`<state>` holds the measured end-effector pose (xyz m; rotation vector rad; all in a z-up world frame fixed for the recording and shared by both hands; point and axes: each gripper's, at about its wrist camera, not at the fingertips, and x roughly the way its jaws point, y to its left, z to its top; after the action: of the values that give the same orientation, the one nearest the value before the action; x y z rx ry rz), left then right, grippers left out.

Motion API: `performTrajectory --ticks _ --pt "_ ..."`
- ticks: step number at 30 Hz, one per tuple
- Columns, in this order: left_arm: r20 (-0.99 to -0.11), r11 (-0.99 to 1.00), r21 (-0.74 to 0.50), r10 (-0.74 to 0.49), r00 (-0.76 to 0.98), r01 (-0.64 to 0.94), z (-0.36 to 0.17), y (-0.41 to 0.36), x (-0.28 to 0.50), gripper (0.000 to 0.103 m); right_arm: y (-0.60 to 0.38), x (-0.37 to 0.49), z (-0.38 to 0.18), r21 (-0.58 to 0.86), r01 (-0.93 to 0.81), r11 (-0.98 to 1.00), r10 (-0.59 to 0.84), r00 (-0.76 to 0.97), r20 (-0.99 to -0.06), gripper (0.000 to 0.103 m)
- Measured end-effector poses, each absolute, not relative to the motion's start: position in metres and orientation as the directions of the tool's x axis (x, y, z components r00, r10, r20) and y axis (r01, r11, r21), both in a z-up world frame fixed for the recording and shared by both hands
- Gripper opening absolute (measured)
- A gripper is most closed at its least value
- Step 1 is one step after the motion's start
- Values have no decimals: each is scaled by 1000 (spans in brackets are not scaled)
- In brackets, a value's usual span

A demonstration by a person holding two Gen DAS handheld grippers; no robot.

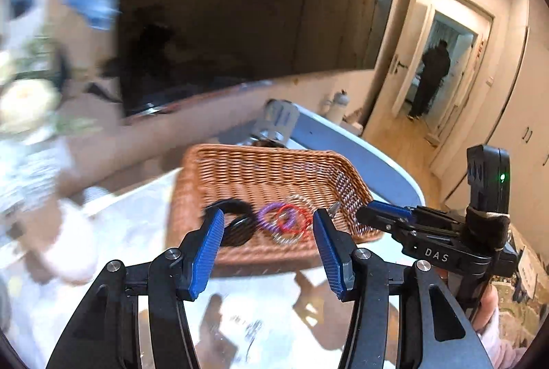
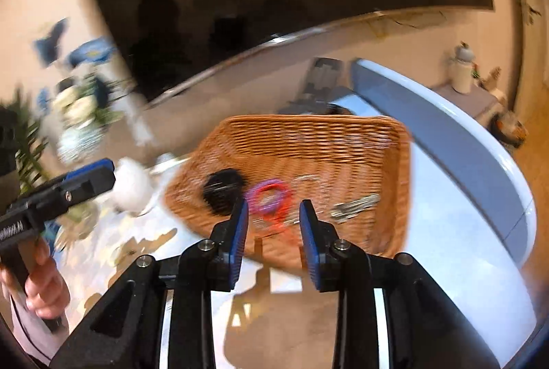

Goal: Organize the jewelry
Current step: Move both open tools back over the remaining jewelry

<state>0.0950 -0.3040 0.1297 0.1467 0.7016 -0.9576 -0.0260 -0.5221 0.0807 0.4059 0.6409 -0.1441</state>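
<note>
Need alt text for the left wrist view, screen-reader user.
A brown wicker basket on a white table holds a black hair tie and purple, red and clear coil rings. The left hand-held gripper hangs open just short of it, empty; the right hand-held gripper reaches toward the basket's right rim.

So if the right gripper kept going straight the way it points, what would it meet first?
Probably the red coil ring in the wicker basket; the open right gripper frames it. Blur leaves depth unclear.
</note>
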Motion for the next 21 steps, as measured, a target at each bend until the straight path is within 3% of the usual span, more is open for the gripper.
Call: performTrajectory --ticks 7,11,16,21 --pt "-563 648 -169 -682 467 743 151 -195 70 56 -437 -26 83 309 112 944 102 795 -598 41" --pt "-551 690 -157 -655 517 706 149 -139 61 56 -409 -20 59 372 77 925 181 773 -609 42" --pt "-575 754 -193 -605 550 628 121 -81 70 56 -387 -5 11 451 87 888 251 731 -635 42" --pt "-628 773 -262 -591 506 578 79 -58 93 56 -373 4 -12 424 95 901 242 701 -671 42"
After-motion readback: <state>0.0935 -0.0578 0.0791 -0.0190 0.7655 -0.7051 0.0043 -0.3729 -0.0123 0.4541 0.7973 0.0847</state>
